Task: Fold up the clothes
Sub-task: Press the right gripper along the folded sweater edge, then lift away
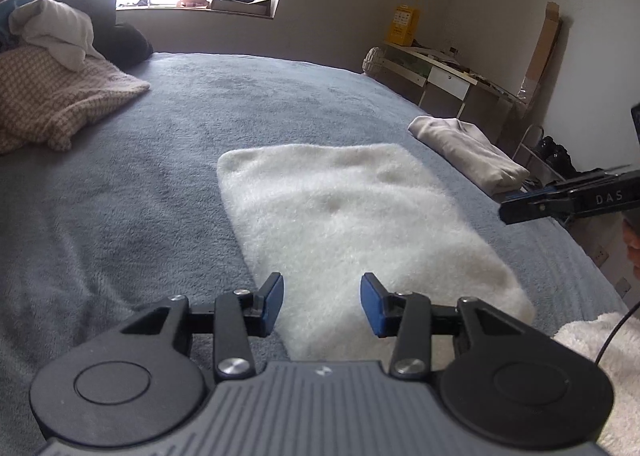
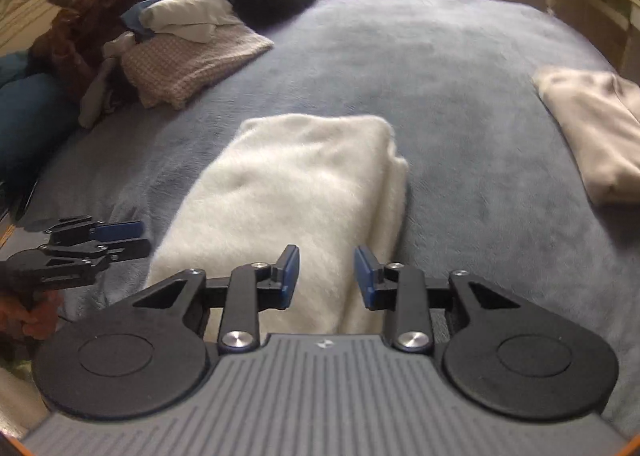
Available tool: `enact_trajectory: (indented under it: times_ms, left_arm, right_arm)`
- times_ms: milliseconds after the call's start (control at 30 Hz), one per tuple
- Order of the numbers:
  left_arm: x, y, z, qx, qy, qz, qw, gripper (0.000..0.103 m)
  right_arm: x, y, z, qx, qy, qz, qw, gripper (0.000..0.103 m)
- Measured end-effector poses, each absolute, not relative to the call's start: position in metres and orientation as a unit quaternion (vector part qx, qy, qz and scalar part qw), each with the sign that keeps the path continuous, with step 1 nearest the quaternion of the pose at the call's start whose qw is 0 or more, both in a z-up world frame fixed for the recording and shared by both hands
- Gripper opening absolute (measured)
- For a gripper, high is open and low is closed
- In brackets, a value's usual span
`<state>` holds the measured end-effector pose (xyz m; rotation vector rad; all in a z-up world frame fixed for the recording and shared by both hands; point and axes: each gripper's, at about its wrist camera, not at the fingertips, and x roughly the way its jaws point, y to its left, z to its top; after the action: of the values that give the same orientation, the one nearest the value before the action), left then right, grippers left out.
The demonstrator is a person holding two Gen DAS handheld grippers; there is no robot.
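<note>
A fluffy white folded cloth [image 1: 352,224] lies on the gray bed [image 1: 140,184].
My left gripper [image 1: 322,306] and right gripper [image 2: 327,276] hang partly open at six o'clock of it, holding nothing.

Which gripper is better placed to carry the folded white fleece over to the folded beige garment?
Right, probably. The right gripper hangs open above the white fleece on the side toward the beige garment. The left gripper, also open, is on the far side.
</note>
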<state>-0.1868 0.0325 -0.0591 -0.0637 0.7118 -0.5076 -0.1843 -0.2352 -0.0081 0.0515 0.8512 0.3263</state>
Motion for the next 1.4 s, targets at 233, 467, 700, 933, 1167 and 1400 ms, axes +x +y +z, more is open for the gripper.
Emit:
enact_trajectory:
  times_ms: [233, 467, 700, 933, 1167, 1400]
  left_arm:
    - [-0.183, 0.020, -0.077, -0.032, 0.348, -0.247, 0.904, 0.047]
    - [-0.181, 0.028, -0.081, -0.063, 0.355, -0.241, 0.901, 0.052]
    - [-0.179, 0.031, -0.082, -0.074, 0.360, -0.240, 0.898, 0.054]
    - [-0.180, 0.036, -0.077, -0.098, 0.357, -0.235, 0.899, 0.050]
    - [-0.166, 0.026, -0.056, -0.064, 0.317, -0.238, 0.916, 0.049]
    - [-0.150, 0.013, -0.080, -0.067, 0.337, -0.227, 0.911, 0.049]
  right_arm:
    - [-0.154, -0.198, -0.065, -0.097, 0.464, 0.173, 0.863, 0.014]
    - [-0.137, -0.189, -0.032, -0.132, 0.420, 0.160, 0.883, 0.013]
    - [-0.124, -0.189, -0.039, -0.143, 0.426, 0.157, 0.879, 0.011]
    - [-0.098, -0.211, -0.072, -0.111, 0.429, 0.115, 0.889, 0.010]
    - [-0.092, -0.197, -0.021, -0.122, 0.372, 0.101, 0.915, 0.009]
    - [-0.049, -0.208, -0.072, -0.092, 0.434, 0.073, 0.893, 0.009]
